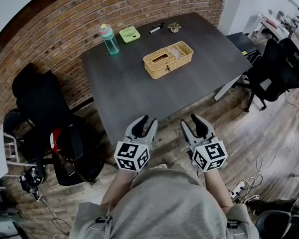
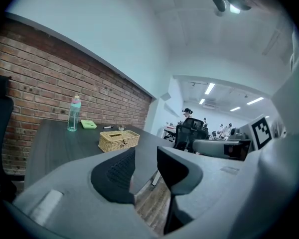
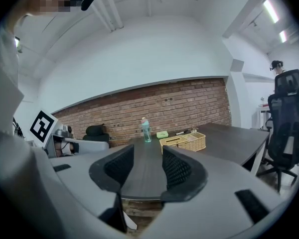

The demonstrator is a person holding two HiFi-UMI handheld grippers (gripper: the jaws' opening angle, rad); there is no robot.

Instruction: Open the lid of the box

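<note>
A woven wicker box (image 1: pixel 168 59) sits near the middle of the dark table (image 1: pixel 134 93); its lid with a slot covers the left part and the right part shows an open compartment. The box also shows in the left gripper view (image 2: pixel 118 140) and the right gripper view (image 3: pixel 183 142). My left gripper (image 1: pixel 146 124) and right gripper (image 1: pixel 193 123) hover side by side off the table's near edge, far short of the box. Both stand open with nothing between the jaws, as the left gripper (image 2: pixel 145 173) and right gripper (image 3: pixel 148 169) views show.
A teal bottle with a pink cap (image 1: pixel 109 39), a green dish (image 1: pixel 130 34), a marker (image 1: pixel 156 28) and a small trinket (image 1: pixel 174 28) stand at the table's far side. Black office chairs (image 1: pixel 274 68) are at the right, a dark chair with bags (image 1: pixel 45 118) at the left.
</note>
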